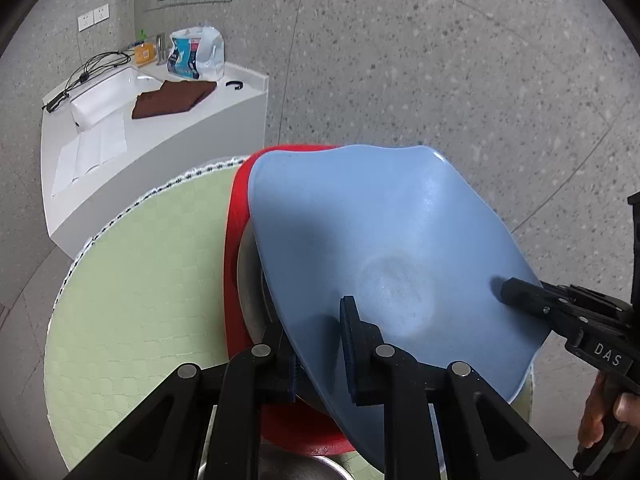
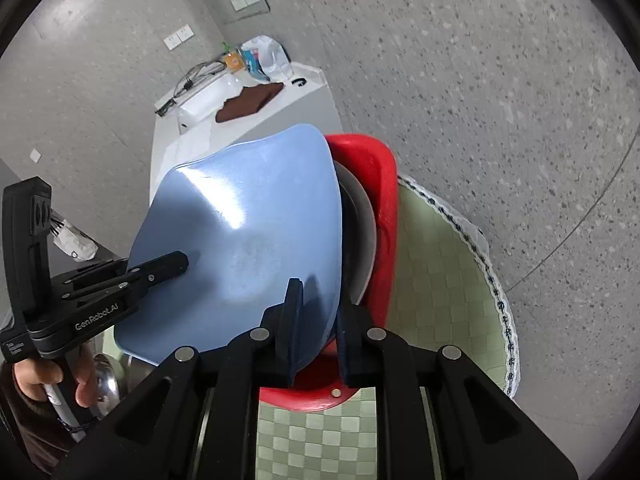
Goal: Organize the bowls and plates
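A blue square plate (image 1: 392, 248) with wavy edges is held tilted above a red tray (image 1: 236, 240) on the round table. My left gripper (image 1: 320, 344) is shut on the plate's near edge, one finger above and one below. My right gripper (image 2: 316, 328) is shut on the plate (image 2: 248, 232) at its opposite edge. Each gripper shows in the other's view: the right one (image 1: 520, 292) and the left one (image 2: 168, 268). A steel dish (image 2: 360, 240) stands on edge in the red tray (image 2: 380, 200), just behind the plate.
The round table has a green checked cloth (image 1: 136, 300) with a lace border. A steel bowl (image 2: 106, 376) sits under the plate at the left. A white counter (image 1: 160, 120) with a brown cloth, bags and cables stands beyond. Grey speckled floor surrounds the table.
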